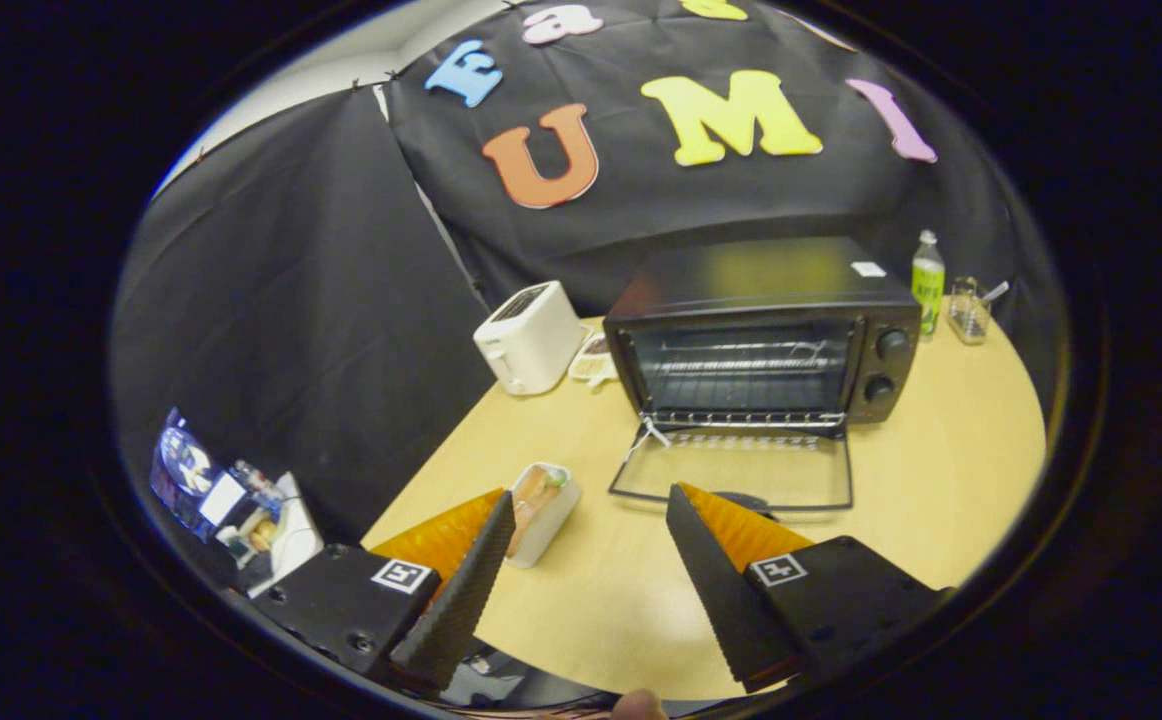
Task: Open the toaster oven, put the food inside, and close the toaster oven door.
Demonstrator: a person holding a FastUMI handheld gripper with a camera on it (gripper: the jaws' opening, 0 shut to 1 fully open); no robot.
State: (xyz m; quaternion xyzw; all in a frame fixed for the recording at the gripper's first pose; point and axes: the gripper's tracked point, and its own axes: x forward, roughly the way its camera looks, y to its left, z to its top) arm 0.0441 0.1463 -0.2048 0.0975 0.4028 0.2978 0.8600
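Note:
A black toaster oven (771,330) stands on the pale wooden table (941,480) beyond my fingers. Its glass door (741,475) is folded down flat onto the table, and the wire rack (741,365) inside shows bare. A white rectangular tray of food (543,510) lies on the table left of the open door, just ahead of my left finger (466,590). My gripper (589,495) hovers above the table with its fingers spread wide and nothing between them. The right finger's tip sits close to the door's front edge.
A white pop-up toaster (529,337) stands left of the oven, with a small dish (593,362) between them. A green bottle (928,280) and a clear container (969,310) stand right of the oven. Off the table's left edge lies some clutter (231,500).

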